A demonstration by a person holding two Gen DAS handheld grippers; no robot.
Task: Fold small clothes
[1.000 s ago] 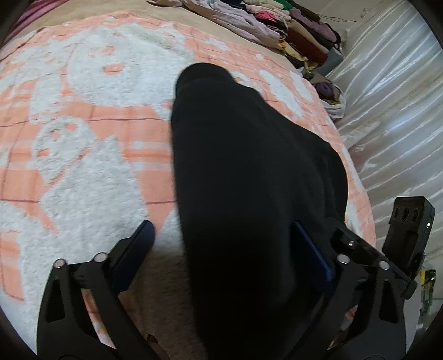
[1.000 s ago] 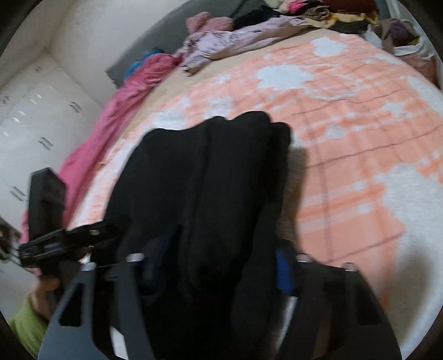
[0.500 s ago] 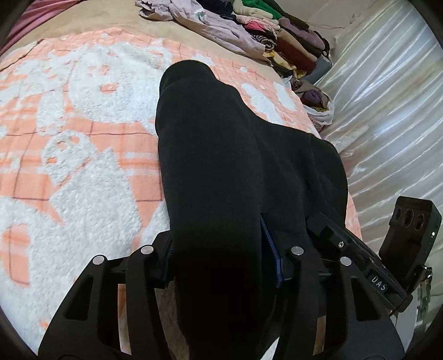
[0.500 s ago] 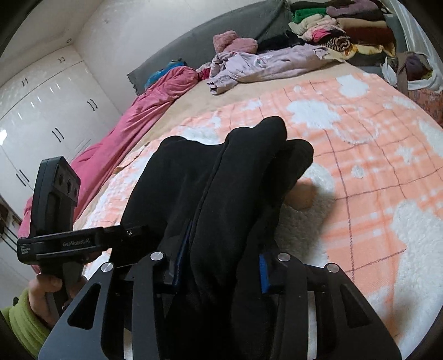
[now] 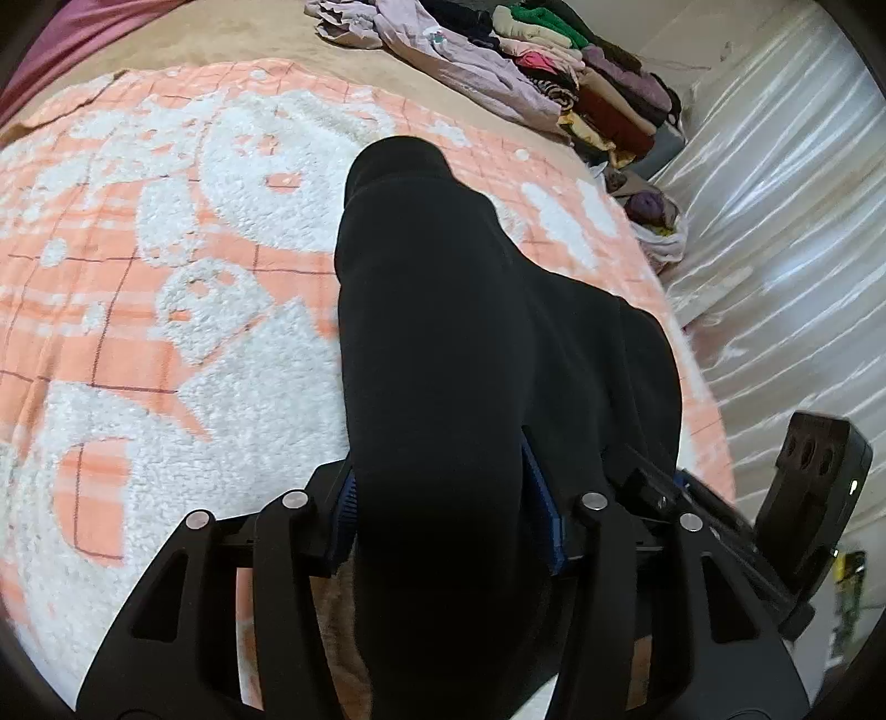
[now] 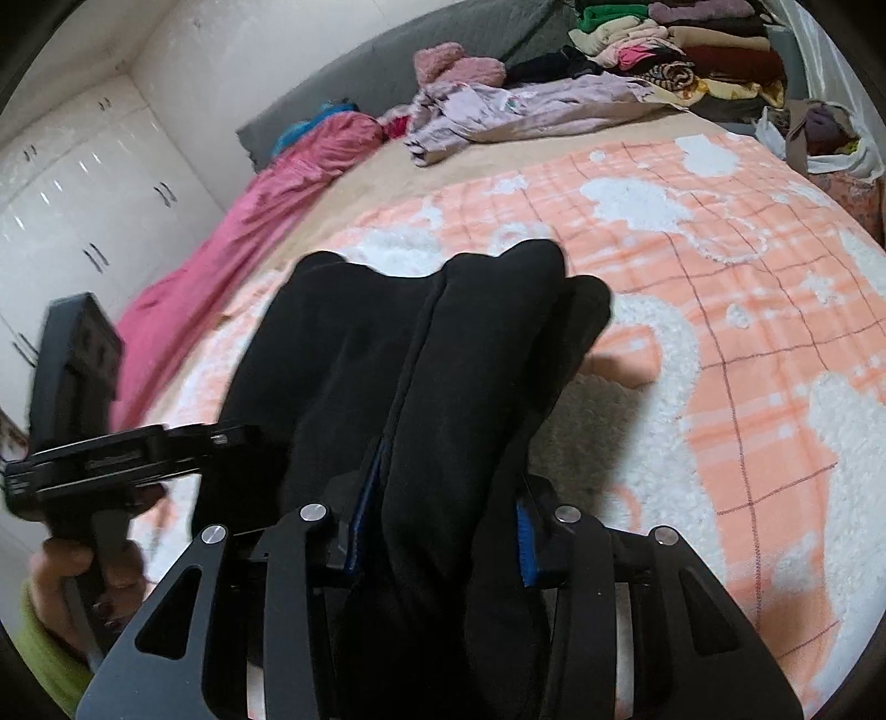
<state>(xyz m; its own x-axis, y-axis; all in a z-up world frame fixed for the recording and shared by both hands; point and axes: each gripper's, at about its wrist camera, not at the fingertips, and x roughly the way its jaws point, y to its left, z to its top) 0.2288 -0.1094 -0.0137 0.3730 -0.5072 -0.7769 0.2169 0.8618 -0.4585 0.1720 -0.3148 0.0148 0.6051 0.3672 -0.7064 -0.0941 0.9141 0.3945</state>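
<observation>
Both tongs pinching black garment, L tongs & R tongs, garment draped fwd betw fingers

We see a matt black, soft fleece-like cloth garment, and under it a fluffy peach-and-white checked blanket with a rough, looped pile. The black left gripper and black right gripper look like matt plastic with shiny metal pins and ribbed blue pads.

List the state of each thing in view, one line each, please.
black garment: gripped by both grippers, far end draped on the blanket.
left gripper: shut on the garment.
right gripper: shut on the garment.
lilac garment: crumpled, unfolded.
clothes stack: folded, piled.
orange blanket: spread flat.
</observation>
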